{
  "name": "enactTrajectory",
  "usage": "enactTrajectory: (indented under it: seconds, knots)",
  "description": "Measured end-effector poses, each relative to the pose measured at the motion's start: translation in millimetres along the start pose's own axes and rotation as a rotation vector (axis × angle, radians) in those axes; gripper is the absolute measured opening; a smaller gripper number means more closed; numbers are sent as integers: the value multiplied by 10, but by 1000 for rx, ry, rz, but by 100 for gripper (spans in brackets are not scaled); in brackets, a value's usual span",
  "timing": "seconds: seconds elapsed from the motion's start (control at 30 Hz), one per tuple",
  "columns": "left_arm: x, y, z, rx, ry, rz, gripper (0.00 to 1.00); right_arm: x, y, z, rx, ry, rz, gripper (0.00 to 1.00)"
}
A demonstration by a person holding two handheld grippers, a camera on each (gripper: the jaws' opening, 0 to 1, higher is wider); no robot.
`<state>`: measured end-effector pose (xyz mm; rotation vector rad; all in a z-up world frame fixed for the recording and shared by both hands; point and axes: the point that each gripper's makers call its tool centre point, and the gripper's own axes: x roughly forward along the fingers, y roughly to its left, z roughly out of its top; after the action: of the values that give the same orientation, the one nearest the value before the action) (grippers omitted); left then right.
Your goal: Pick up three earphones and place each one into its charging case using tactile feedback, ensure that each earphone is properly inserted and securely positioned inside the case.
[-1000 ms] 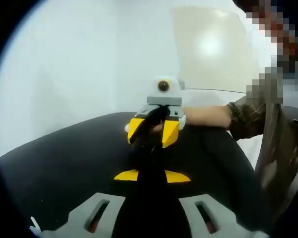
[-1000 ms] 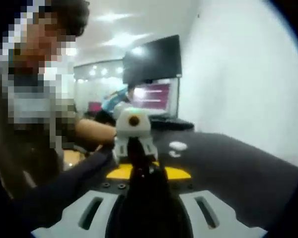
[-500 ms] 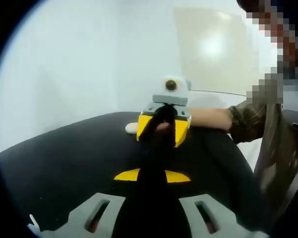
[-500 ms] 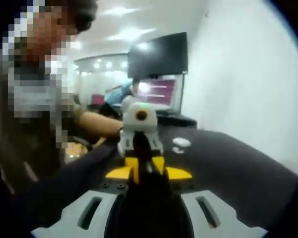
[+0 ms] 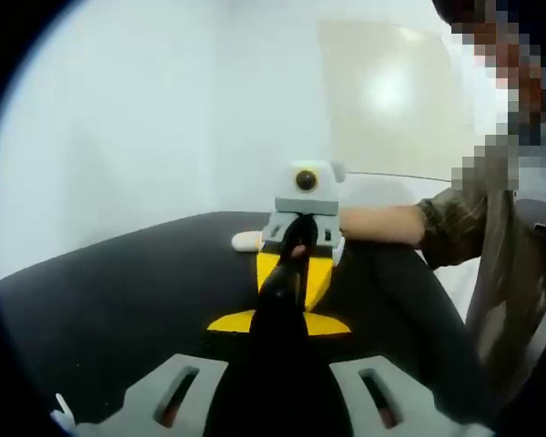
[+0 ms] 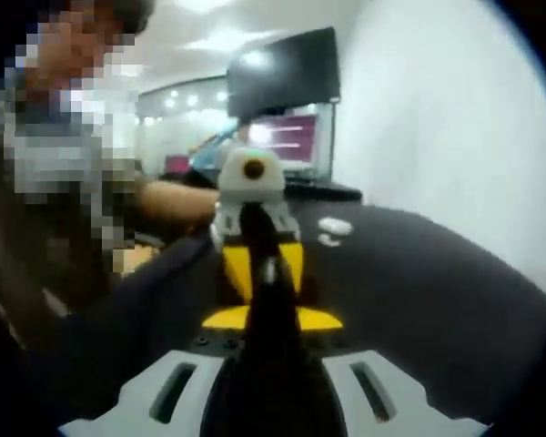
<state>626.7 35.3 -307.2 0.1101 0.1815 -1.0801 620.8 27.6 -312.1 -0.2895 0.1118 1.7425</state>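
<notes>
**Both hand-held grippers nose to nose over the black worktop**

Left gripper view, near field: my left hand-held gripper (image 5: 280, 320) rises from the bottom edge, its dark jaws drawn together into a single narrow column. I cannot tell whether anything sits between them. Directly beyond, my right hand-held gripper (image 5: 294, 266) faces the camera, its yellow fingertips (image 5: 319, 275) meeting the tips of my left jaws. My hand (image 5: 379, 223) and an olive sleeve (image 5: 450, 217) extend behind it to the right. The black worktop (image 5: 118, 300) lies underneath. Further back, a small white object (image 5: 247, 240), possibly an earphone or case, rests on the worktop just left of the right hand-held gripper; it is too blurred to identify. A white wall (image 5: 146, 118) closes the scene.

Right gripper view, near field: my right hand-held gripper (image 6: 268, 291) also shows its jaws pressed together, with a small pale item (image 6: 269, 270) at the tips; its identity is unclear. Two small white objects (image 6: 332, 229) lie on the worktop (image 6: 419, 300) beyond, to the right. A dark monitor (image 6: 284, 71) stands at the far end.
</notes>
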Motion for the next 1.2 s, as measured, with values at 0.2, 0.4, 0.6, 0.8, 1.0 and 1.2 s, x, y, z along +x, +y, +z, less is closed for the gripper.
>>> enactTrajectory:
  seconds: [0.2, 0.4, 0.6, 0.8, 1.0, 1.2]
  knots:
    - [-95, 111, 192, -35, -120, 48, 17, -131, -112, 132, 174, -42, -29, 18]
    - [-137, 240, 230, -64, -149, 89, 19, -178, -241, -52, 29, 74, -133, 25]
    - [-133, 266, 216, -54, -141, 102, 19, -263, -414, 3, 5, 63, -219, 33]
    - [-125, 288, 197, -50, -131, 112, 19, -346, -479, 97, -72, 55, -265, 37]
    - [-86, 290, 144, -38, -98, 118, 25, -799, -857, 882, 81, -389, -492, 37]
    - [-18, 348, -41, -12, 20, 175, 32, -1204, -1095, 938, 232, -541, -602, 36]
